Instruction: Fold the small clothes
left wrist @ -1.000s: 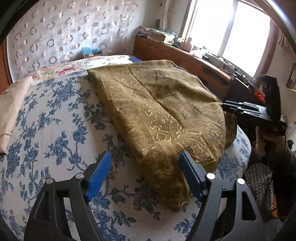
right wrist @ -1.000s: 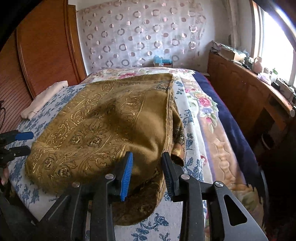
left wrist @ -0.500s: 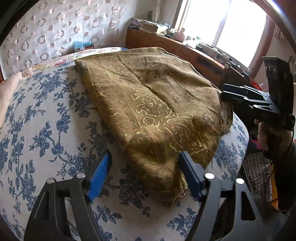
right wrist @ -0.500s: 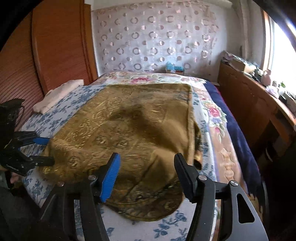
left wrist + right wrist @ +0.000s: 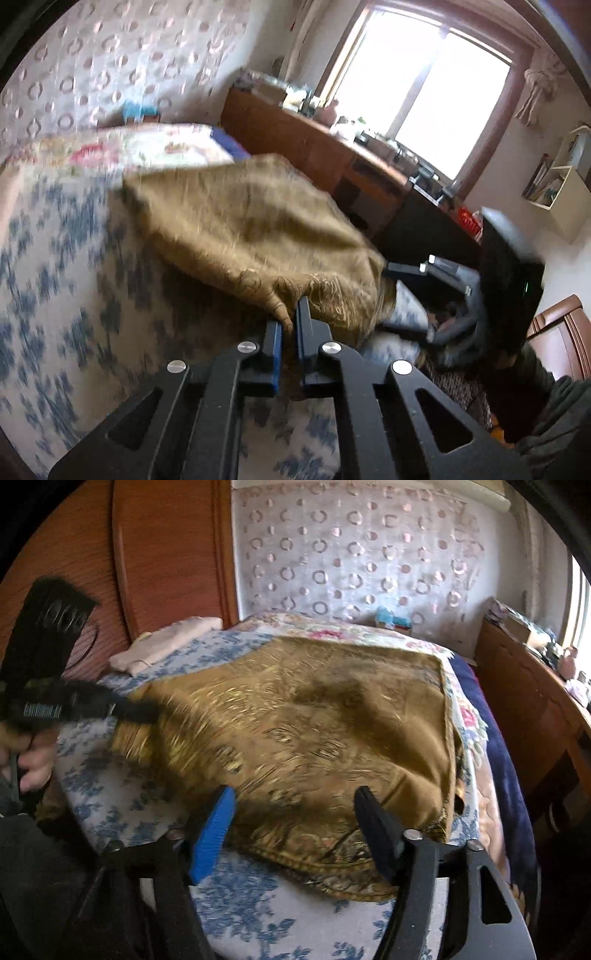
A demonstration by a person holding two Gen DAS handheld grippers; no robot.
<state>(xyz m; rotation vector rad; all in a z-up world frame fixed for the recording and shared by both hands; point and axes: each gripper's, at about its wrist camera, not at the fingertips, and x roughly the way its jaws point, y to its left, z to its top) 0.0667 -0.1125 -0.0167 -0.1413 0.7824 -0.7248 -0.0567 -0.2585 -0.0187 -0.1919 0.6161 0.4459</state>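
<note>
A brown-gold patterned cloth (image 5: 314, 731) lies spread on the bed, its near edge hanging toward me. It also shows in the left wrist view (image 5: 240, 229). My left gripper (image 5: 290, 321) is shut on a bunched near corner of the cloth; it shows in the right wrist view (image 5: 147, 712) at the cloth's left corner. My right gripper (image 5: 295, 812) is open, its jaws straddling the cloth's near edge without holding it. In the left wrist view, the right gripper (image 5: 406, 269) sits at the cloth's right end.
The bed has a white sheet with blue flowers (image 5: 251, 904) and a floral blanket (image 5: 472, 716) beside a dark blue one (image 5: 506, 768). A cream folded cloth (image 5: 162, 642) lies at the far left. A wooden cabinet (image 5: 532, 701) runs along the right; a wooden headboard (image 5: 166, 554) stands left.
My left gripper has closed on the cloth's near corner and pulled it up. My right gripper has opened wider and backed off a little.
</note>
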